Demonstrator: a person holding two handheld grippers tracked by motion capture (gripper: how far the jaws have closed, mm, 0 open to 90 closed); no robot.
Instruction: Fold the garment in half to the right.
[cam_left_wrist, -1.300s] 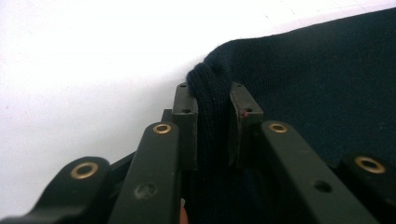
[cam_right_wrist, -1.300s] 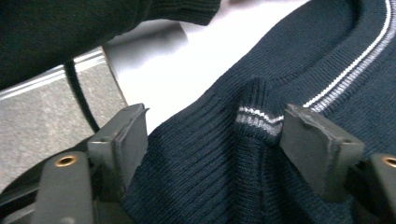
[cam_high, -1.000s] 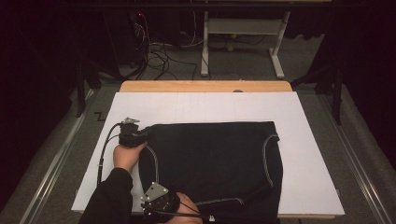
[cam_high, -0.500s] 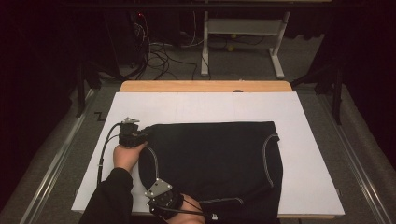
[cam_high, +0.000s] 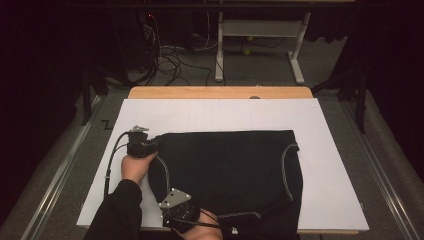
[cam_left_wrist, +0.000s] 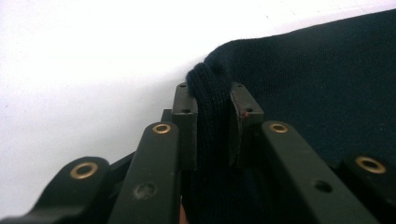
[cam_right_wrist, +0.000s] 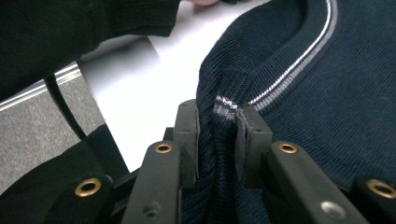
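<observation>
A dark navy knit garment (cam_high: 230, 170) with a thin pale stripe along its curved trims lies spread on the white board (cam_high: 220, 115). My left gripper (cam_high: 150, 146) is at the garment's far left corner, shut on a bunched fold of the knit garment (cam_left_wrist: 212, 107). My right gripper (cam_high: 175, 210) is at the near left edge, shut on the striped ribbed trim of the garment (cam_right_wrist: 224, 112). A dark sleeve (cam_right_wrist: 84, 28) lies across the top left of the right gripper view.
The white board rests on a wooden table (cam_high: 220, 92) with metal rails at both sides. Behind it are a grey floor, loose cables (cam_high: 170, 55) and a white desk frame (cam_high: 260, 45). Bare white board lies to the left, behind and right of the garment.
My right gripper has lifted and shifted slightly up-left along the garment's near left edge. The left gripper has stayed at the far left corner.
</observation>
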